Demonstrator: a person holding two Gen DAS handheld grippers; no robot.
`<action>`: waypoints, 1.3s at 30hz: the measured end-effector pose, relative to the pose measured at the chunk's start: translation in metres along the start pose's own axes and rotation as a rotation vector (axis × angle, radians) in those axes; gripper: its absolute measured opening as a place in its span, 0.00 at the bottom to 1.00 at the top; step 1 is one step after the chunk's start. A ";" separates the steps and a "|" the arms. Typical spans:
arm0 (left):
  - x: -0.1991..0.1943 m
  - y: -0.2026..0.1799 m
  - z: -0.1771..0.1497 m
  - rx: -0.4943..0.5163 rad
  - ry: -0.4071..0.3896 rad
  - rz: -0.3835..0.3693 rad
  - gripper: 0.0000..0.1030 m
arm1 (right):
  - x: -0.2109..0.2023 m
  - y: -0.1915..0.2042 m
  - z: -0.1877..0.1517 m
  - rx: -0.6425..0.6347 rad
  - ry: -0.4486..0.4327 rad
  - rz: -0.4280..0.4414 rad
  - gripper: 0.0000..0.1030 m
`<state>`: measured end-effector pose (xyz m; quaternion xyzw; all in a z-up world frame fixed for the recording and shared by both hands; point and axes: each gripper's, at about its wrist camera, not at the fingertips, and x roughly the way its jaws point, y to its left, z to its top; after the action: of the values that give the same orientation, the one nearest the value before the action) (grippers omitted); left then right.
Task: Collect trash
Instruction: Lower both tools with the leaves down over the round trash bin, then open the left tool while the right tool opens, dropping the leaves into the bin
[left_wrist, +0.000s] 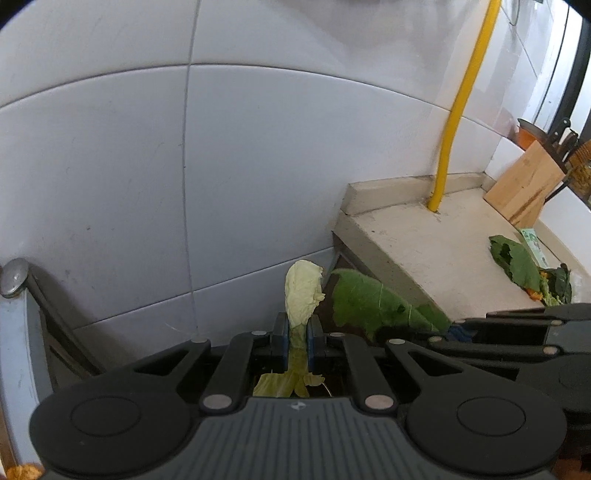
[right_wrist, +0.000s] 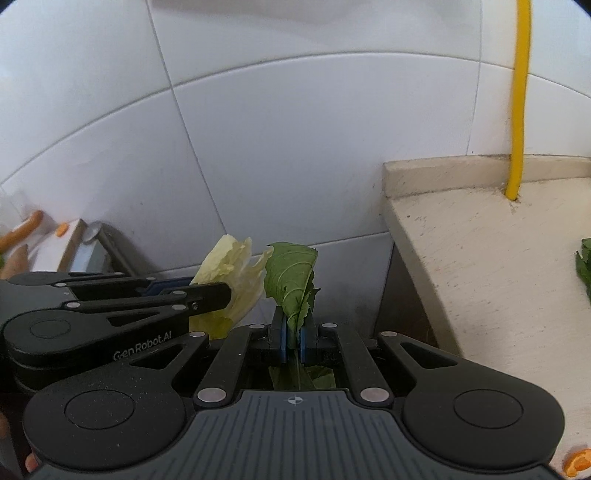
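My left gripper (left_wrist: 297, 325) is shut on a pale yellow-green cabbage leaf (left_wrist: 303, 291), which sticks up between its blue pads. My right gripper (right_wrist: 294, 325) is shut on a dark green leaf (right_wrist: 293, 273) held upright. Both hang side by side in the dark gap between the counter end and a metal-edged unit. In the left wrist view the green leaf (left_wrist: 369, 302) and the right gripper's fingers (left_wrist: 517, 325) show at the right. In the right wrist view the cabbage leaf (right_wrist: 236, 273) and the left gripper (right_wrist: 210, 295) show at the left. More leaf scraps (left_wrist: 524, 266) lie on the counter.
A beige stone counter (left_wrist: 424, 243) ends just right of the grippers, with a yellow pipe (left_wrist: 458, 110) rising from it. A wooden knife block (left_wrist: 524, 188) stands at its back right. White wall tiles (left_wrist: 110, 166) are straight ahead. Orange peel (right_wrist: 576, 463) lies at the counter's near edge.
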<state>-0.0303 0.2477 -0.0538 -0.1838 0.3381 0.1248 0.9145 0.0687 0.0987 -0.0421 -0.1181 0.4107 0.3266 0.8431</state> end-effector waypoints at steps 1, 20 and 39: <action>0.002 0.002 0.000 -0.004 0.000 0.000 0.05 | 0.002 0.002 0.000 -0.002 0.005 -0.002 0.09; 0.036 0.018 -0.011 -0.016 0.116 0.068 0.06 | 0.058 0.004 -0.008 0.015 0.113 -0.052 0.09; 0.052 0.019 -0.011 -0.020 0.179 0.073 0.16 | 0.081 -0.007 -0.013 0.049 0.172 -0.081 0.24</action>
<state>-0.0048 0.2654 -0.1002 -0.1910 0.4235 0.1447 0.8736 0.1016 0.1241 -0.1136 -0.1417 0.4844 0.2707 0.8198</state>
